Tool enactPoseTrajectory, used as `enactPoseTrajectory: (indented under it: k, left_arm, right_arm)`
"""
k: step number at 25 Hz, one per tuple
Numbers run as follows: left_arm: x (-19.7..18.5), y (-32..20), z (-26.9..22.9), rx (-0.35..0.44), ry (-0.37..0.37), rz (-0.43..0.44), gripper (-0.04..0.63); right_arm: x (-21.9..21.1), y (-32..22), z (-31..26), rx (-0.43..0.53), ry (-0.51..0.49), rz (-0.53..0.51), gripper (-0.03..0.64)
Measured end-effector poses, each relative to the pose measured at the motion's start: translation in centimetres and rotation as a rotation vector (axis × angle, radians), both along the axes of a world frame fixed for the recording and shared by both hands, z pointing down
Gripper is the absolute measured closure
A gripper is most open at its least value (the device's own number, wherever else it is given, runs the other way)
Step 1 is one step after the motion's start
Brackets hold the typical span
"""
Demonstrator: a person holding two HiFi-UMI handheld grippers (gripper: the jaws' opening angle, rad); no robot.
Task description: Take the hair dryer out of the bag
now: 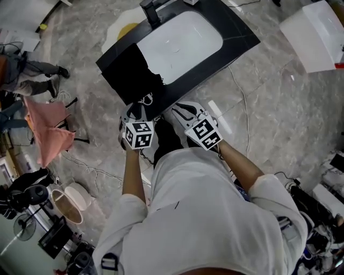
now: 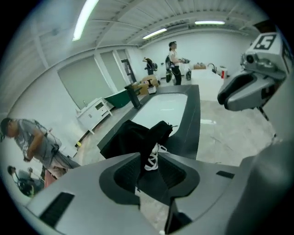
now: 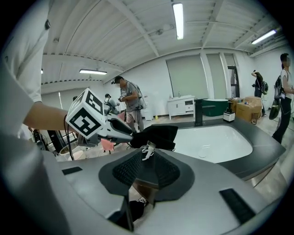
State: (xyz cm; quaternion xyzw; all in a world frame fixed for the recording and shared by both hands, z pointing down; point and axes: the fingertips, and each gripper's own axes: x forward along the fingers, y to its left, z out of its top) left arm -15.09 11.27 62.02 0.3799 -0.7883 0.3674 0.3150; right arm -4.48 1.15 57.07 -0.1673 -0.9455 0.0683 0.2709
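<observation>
A black drawstring bag (image 1: 131, 72) lies on the left end of a black counter (image 1: 236, 32) beside a white sink (image 1: 183, 45). Both grippers are at the bag's mouth by the counter's near edge. My left gripper (image 1: 138, 110) stands open, and a fold of the bag (image 2: 138, 135) and its white cord (image 2: 154, 158) hang loosely in the gap. My right gripper (image 1: 173, 111) is shut on the bag's edge (image 3: 156, 135), with the cord (image 3: 147, 150) poking out above the pads. No hair dryer shows.
A black faucet (image 1: 150, 11) stands at the sink's far side. A pink cloth on a rack (image 1: 48, 129) and buckets (image 1: 70, 201) are on the floor to the left, and a white box (image 1: 317, 35) is at the far right. People stand in the background (image 2: 174, 62).
</observation>
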Motion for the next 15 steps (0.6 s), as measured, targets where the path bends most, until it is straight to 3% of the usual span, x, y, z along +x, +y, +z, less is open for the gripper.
enactPoseTrajectory:
  k: [3, 8, 11, 15]
  left_arm:
    - [-0.7, 0.4, 1.7, -0.107, -0.01, 0.111, 0.443]
    - [-3.2, 0.0, 3.7, -0.172, -0.009, 0.266, 0.416]
    - [-4.7, -0.5, 4.7, -0.168, 0.033, 0.337, 0.428]
    - [-7.4, -1.8, 3.9, -0.111, 0.062, 0.407, 0.505]
  right_arm:
    - [-1.2, 1.3, 0.9, -0.005, 0.033, 0.02, 0.541]
    - [-4.4, 3.1, 1.8, -0.009, 0.065, 0.064, 0.54]
    - [-6.1, 3.7, 2.6, -0.012, 0.088, 0.096, 0.538]
    - [-8.2, 3.8, 3.6, -0.013, 0.118, 0.139, 0.537]
